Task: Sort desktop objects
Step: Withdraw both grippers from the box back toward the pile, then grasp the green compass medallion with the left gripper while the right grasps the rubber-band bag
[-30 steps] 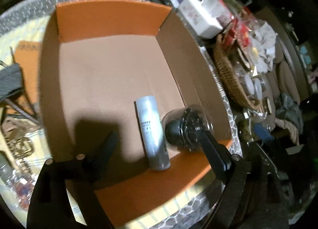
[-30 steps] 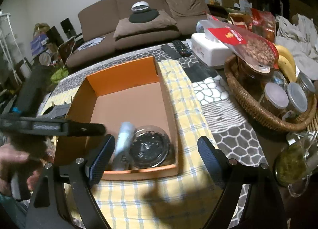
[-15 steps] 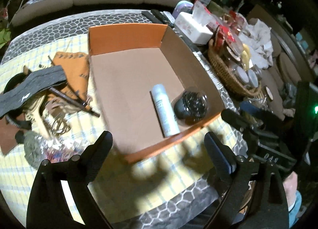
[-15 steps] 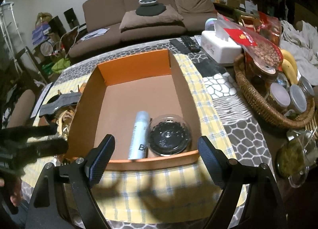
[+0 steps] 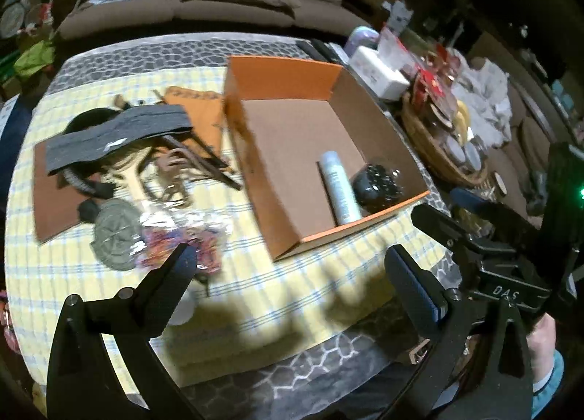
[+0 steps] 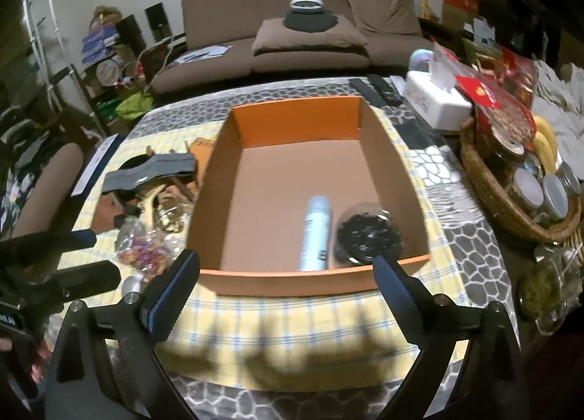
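Observation:
An orange cardboard box [image 5: 281, 79] [image 6: 295, 120] stands on the yellow checked cloth. Inside it lie a white spray can [image 5: 337, 192] [image 6: 315, 234] and a clear round container with dark contents [image 5: 377, 184] [image 6: 368, 234]. Left of the box lies a pile: a grey band [image 5: 116, 135] [image 6: 149, 172], an orange pouch [image 5: 197, 110], wooden sticks [image 5: 204, 164], a green round patch [image 5: 116, 234] and a clear bag of colourful bits [image 5: 179, 234] [image 6: 140, 245]. My left gripper [image 5: 292, 274] is open and empty above the table's near edge. My right gripper [image 6: 288, 277] is open and empty in front of the box.
A wicker basket [image 6: 485, 186] [image 5: 430, 146] with jars, bananas and snack bags stands right of the box. A white tissue box [image 6: 434, 99] and remote controls [image 6: 379, 89] lie behind it. A glass jar [image 6: 547, 281] stands at the right edge. A brown sofa [image 6: 303, 33] is beyond the table.
My left gripper has let go of the round container in the box, pulled back and up, and swung left. My right gripper has drawn back a little.

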The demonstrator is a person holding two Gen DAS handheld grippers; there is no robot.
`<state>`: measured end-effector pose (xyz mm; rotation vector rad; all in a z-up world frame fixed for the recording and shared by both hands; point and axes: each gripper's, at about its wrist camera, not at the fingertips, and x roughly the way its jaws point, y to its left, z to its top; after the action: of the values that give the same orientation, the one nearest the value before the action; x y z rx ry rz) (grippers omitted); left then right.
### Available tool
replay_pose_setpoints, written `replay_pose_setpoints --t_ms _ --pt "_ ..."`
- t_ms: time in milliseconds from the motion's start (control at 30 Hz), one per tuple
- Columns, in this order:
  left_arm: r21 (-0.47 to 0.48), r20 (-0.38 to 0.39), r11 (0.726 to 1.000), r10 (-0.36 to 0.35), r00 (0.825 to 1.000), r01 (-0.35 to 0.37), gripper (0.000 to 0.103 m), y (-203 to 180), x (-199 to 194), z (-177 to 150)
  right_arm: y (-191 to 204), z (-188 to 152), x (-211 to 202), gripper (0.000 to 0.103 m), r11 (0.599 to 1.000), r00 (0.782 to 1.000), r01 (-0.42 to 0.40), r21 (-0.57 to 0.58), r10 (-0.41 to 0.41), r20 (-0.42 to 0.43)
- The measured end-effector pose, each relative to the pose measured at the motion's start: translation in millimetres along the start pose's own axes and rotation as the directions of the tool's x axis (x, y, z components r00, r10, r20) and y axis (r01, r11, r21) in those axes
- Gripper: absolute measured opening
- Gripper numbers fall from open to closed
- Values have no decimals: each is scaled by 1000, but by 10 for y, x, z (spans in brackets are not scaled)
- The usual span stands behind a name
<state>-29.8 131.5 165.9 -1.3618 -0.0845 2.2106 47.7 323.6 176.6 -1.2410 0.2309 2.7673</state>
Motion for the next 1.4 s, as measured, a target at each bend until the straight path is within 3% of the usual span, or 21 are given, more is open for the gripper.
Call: replay_pose_setpoints --t_ms 467,633,900,1200,1333,1400 --pt "-121 78 987 113 990 -104 103 1085 -518 -279 809 6 148 103 994 995 -95 -62 94 -27" --pt "-173 79 979 121 990 -106 103 1463 -540 -372 1133 19 301 103 986 989 -141 -84 137 -51" --pt "-216 44 970 127 991 -115 103 1884 -275 -516 1501 20 502 103 973 978 -206 -102 201 -55" --pt "-224 -16 968 112 994 -113 101 2044 156 -564 1525 264 816 102 956 953 -294 -4 293 -78" --pt "-223 -25 969 103 994 -106 94 2073 289 -563 1600 352 959 98 954 950 -301 -14 298 -92" --pt "-220 -30 970 97 995 -101 89 2086 348 -568 1668 383 1068 91 951 947 -307 -27 302 -113"
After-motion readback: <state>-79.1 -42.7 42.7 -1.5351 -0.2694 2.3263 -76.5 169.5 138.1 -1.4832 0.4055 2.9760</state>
